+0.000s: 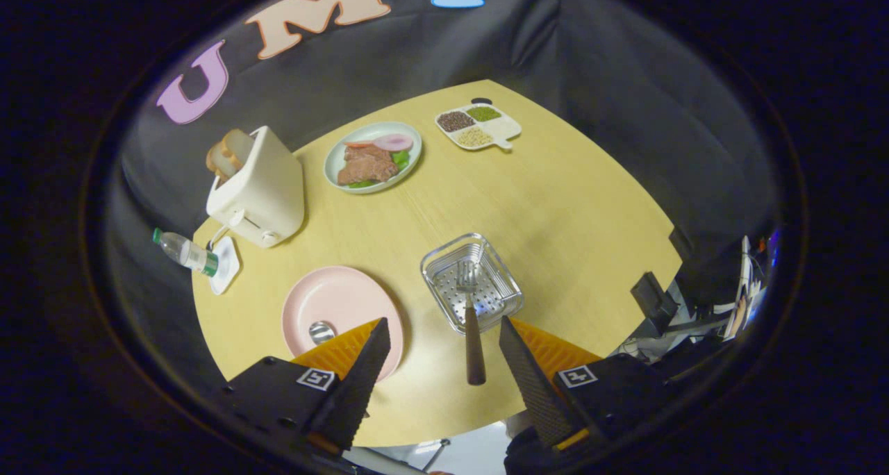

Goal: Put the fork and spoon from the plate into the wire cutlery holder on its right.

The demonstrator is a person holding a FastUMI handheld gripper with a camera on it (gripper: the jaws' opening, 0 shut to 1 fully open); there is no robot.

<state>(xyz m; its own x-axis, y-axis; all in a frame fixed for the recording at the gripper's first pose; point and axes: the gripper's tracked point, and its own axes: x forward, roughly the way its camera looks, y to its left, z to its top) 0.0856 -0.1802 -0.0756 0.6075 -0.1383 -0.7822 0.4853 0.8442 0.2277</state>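
Observation:
The wire cutlery holder (471,281) stands on the yellow table just ahead of my fingers. A fork (473,322) rests in it, tines down inside, with its dark wooden handle leaning out over the near rim toward me. To the holder's left lies the pink plate (333,301). The spoon (322,332) lies on the plate, its shiny bowl showing beside my left finger, its handle hidden behind that finger. My gripper (444,332) hovers above the table, open, with nothing between its fingers; the fork handle shows in the gap below.
A cream toaster (258,187) with bread stands at the back left, a water bottle (185,252) on a white coaster beside it. Farther back are a green plate of food (373,157) and a divided tray of grains (478,127). The table edge runs near my fingers.

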